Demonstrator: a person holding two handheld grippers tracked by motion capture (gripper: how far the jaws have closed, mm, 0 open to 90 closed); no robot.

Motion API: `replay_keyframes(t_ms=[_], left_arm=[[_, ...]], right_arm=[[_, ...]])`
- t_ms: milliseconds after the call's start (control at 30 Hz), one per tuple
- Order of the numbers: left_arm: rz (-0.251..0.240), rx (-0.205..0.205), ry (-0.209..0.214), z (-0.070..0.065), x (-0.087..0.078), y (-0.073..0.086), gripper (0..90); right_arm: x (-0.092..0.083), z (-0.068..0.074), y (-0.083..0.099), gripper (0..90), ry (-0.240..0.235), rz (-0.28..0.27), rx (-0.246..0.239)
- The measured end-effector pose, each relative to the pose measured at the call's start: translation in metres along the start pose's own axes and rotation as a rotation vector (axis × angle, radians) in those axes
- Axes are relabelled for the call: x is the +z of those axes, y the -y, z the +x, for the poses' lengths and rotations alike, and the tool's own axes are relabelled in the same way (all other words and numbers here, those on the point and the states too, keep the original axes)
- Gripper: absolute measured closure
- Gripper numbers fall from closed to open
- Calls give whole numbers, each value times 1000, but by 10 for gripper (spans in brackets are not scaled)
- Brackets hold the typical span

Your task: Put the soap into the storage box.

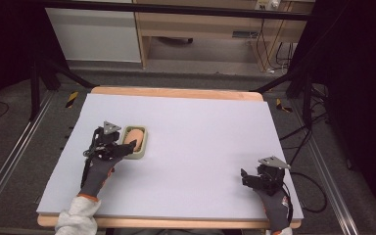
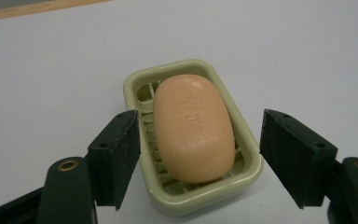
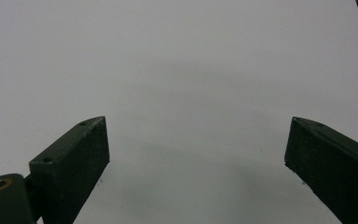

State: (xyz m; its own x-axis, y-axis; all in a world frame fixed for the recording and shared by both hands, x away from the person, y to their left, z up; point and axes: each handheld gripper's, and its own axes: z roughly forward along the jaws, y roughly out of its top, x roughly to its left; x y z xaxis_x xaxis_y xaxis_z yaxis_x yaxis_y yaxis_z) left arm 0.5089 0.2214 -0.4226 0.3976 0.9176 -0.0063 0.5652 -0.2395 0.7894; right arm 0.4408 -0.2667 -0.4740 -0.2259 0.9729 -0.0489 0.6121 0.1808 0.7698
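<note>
Left gripper (image 2: 200, 156) was spread wide, straddling the green soap dish (image 2: 135, 91) with its peach soap bar (image 2: 193, 128) on the table's (image 1: 200, 147) left side, nothing grasped yet; right gripper (image 3: 196, 163) was likewise released over bare surface, so any pickup remained undone

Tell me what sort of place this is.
Probably a lab set up for recording handling work: a table under a pale sheet, ringed by black frame struts and dark curtains, loose cables on the floor, and handheld grippers at a soap dish.
</note>
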Motion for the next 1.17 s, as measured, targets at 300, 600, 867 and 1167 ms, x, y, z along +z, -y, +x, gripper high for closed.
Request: replay_keyframes(t_ms=[300,600,867,1167], left_arm=[[-54,0,13,3,-17,15,281],[-54,30,-17,3,-30,41,277],[-14,51,-33,8,-32,61,266],[32,60,-36,15,-34,78,247]], right_arm=[[-1,-4,1,66,19,0,24],[-1,-7,1,64,28,-1,34],[0,-12,2,60,52,3,35],[0,-14,2,59,61,9,45]])
